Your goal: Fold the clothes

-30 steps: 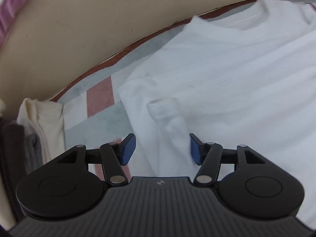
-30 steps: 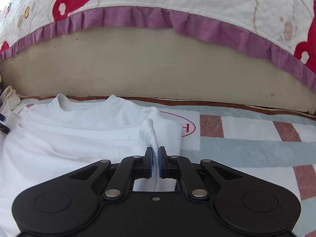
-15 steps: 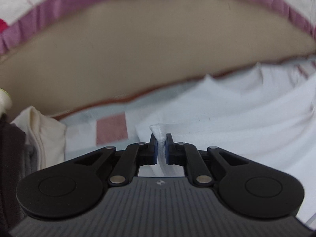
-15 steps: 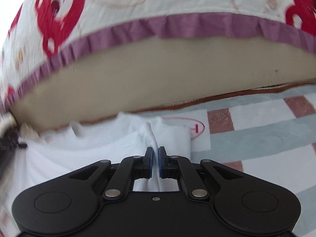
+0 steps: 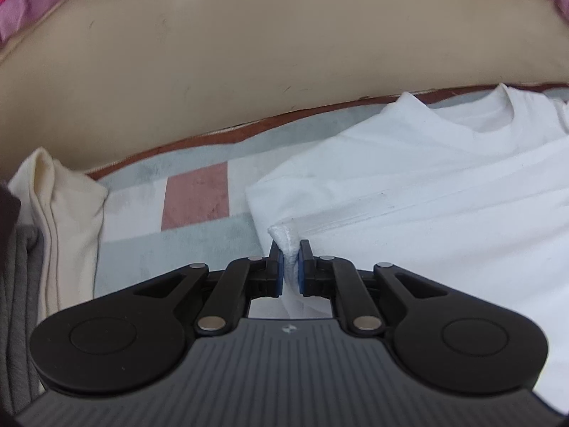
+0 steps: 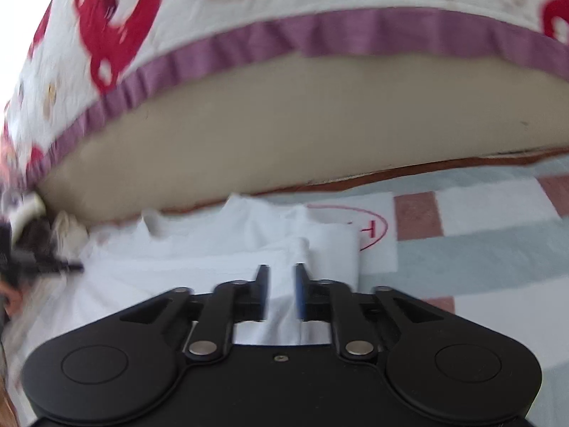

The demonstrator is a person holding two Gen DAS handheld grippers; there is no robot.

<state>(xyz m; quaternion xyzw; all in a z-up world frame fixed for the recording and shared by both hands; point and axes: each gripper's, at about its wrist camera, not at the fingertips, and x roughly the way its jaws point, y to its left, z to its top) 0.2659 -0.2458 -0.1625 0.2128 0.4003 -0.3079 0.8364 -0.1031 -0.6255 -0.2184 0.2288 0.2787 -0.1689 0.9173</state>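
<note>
No box, basket or bin shows in either view, so the count is of cloth alone. My left tongs (image 5: 288, 270) are pressed together on a bunched edge of the one white cotton T-shirt (image 5: 426, 192), whose pinched fold stands up between the blue pads (image 5: 277, 272); the rest of the shirt spreads ahead and to the right of these tongs, its collar at the far end, flat on the checked rug of pale grey, white and dusty pink squares (image 5: 195, 195). My right tongs (image 6: 281, 291) are spread, with white shirt cloth lying in the gap between them; whether either pad touches it I cannot tell through the blur. To the left of the left tongs sits a stack of three folded garments that I can count: a cream folded garment (image 5: 60, 220) farthest ahead, a grey ribbed one (image 5: 17, 302) nearer, and a dark one (image 5: 7, 206) at the frame's edge. Ahead of both tongs rises a beige mattress side (image 6: 284, 124), topped by a white quilt with red bear prints and a purple ruffled trim (image 6: 249, 7). A red oval mark (image 6: 370, 227) lies on the rug just ahead and right of the right tongs.
</note>
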